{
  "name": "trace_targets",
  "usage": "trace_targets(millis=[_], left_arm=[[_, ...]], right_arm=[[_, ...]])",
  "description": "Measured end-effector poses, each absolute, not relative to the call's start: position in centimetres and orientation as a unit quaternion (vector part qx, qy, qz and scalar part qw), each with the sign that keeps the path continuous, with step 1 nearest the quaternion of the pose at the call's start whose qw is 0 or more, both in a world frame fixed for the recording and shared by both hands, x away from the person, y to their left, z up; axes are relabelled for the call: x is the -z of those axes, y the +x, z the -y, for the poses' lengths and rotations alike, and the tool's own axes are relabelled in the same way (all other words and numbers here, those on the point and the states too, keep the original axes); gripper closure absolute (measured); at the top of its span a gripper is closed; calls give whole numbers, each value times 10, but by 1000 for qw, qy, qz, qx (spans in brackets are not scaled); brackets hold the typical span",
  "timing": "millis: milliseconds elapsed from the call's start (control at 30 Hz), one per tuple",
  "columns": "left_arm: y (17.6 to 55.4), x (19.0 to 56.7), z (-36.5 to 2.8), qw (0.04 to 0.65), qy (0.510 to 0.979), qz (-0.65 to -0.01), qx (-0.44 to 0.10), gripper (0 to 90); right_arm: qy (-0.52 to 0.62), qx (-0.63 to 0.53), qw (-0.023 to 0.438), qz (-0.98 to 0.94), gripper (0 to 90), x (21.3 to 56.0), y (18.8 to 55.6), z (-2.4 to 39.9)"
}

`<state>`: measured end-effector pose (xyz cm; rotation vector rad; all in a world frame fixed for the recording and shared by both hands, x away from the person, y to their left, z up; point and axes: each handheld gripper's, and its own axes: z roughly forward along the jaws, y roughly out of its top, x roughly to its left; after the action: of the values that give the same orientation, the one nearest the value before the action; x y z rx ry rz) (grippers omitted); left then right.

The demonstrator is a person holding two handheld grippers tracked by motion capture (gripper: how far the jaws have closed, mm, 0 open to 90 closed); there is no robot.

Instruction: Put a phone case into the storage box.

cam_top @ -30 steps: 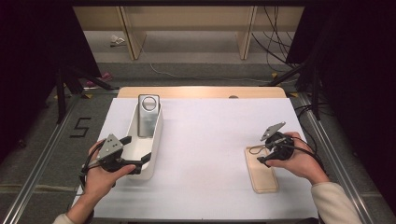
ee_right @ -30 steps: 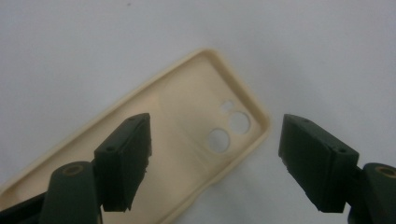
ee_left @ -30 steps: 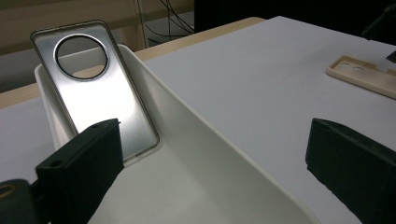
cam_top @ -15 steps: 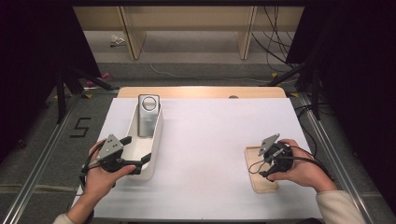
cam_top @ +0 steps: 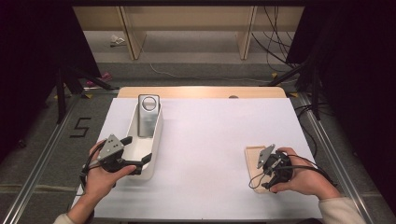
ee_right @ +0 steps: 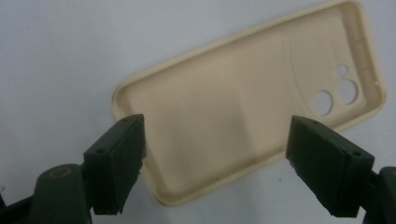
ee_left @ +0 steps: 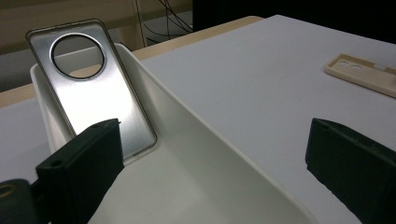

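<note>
**Right jaws wide over the phone case**

We've got the right gripper point(cam_top: 270, 164) hanging over the beige phone case point(ee_right: 243, 112), jaws spread wide, having just been opening, nothing pinched between them. The case lies flat, hollow side up, well to the right of the white tray point(cam_top: 156, 140). Our left gripper point(cam_top: 135, 156) sits at the tray's near end, jaws wide too, straddling its wall. A metal plate point(ee_left: 91, 88) leans at the tray's far end.

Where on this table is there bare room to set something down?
The white sheet is bare between the white tray and the beige phone case, and toward its far edge. Crowded: both near corners, around the left gripper and right gripper.
</note>
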<state>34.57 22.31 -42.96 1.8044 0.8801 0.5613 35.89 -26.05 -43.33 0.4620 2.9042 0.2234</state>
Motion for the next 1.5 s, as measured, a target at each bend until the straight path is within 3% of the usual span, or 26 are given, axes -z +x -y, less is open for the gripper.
trace_targets(millis=[900, 1500], left_arm=[[346, 429, -222, 507, 747, -363, -232, 37], [345, 429, -222, 507, 749, -359, -230, 46]], right_arm=[[104, -12, 69, -992, 265, 450, 352, 253], [82, -2, 46, -996, 475, 451, 349, 248]])
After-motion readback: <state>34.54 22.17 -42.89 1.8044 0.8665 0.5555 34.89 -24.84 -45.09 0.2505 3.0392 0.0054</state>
